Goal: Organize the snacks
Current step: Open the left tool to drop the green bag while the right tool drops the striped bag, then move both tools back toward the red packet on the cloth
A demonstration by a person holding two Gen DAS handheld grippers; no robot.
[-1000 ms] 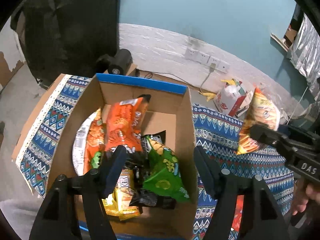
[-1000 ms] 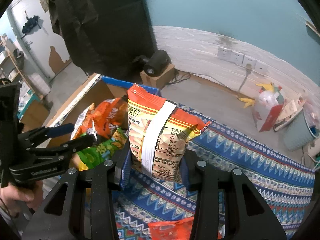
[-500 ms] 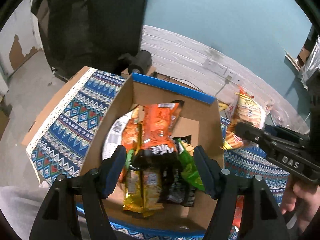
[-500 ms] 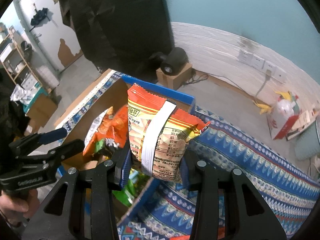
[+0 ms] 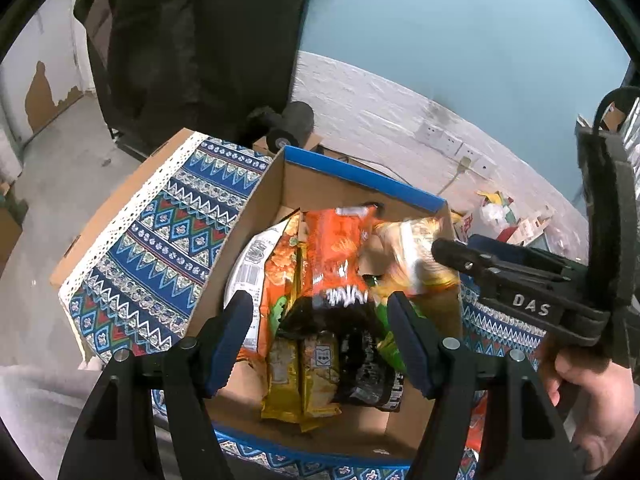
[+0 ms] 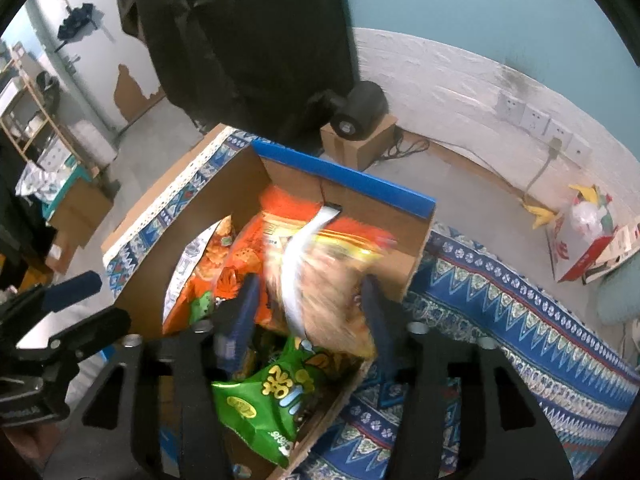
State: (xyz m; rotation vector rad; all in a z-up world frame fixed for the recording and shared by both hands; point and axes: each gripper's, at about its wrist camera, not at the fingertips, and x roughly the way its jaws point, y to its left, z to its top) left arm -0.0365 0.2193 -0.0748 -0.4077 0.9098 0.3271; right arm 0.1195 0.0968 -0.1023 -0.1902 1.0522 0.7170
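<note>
A cardboard box with a blue rim sits on the patterned cloth and holds several snack bags: an orange bag, yellow packs, a black pack and a green bag. My right gripper is shut on an orange-and-yellow snack bag, blurred, over the box's right side; the bag also shows in the left wrist view. My left gripper is open and empty above the box's near end.
The blue patterned tablecloth covers the table around the box. A black speaker on a small carton and a red-and-white bag lie on the floor by the white wall. An orange packet lies on the cloth at the right.
My right gripper has carried the orange-and-yellow bag left and down from over the cloth to over the box. My left gripper has stayed open above the box.
</note>
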